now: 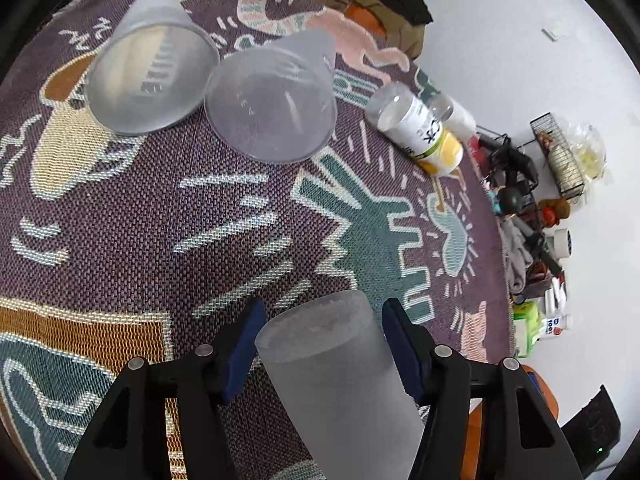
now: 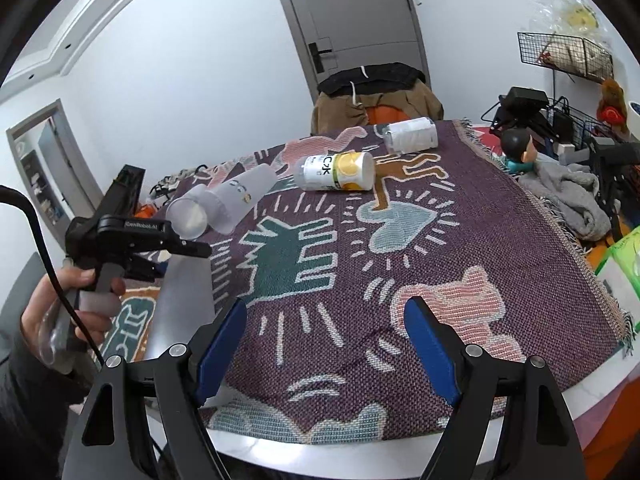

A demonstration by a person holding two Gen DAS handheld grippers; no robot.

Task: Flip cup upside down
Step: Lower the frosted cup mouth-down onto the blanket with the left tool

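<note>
A frosted plastic cup (image 1: pixel 336 376) stands upside down on the patterned cloth, its flat bottom up, between the fingers of my left gripper (image 1: pixel 322 340). The blue pads sit beside its walls with small gaps, so the jaws look open. The same cup (image 2: pixel 180 304) shows in the right wrist view under the left gripper (image 2: pixel 160 258). My right gripper (image 2: pixel 324 340) is open and empty above the cloth near the table's front edge.
Two frosted cups (image 1: pixel 152 76) (image 1: pixel 272 104) lie on their sides at the far side of the cloth. A yellow-labelled cup (image 1: pixel 428 136) and a white-labelled cup (image 2: pixel 410 134) also lie on their sides. A draped chair (image 2: pixel 376 96) and clutter (image 2: pixel 560 184) border the table.
</note>
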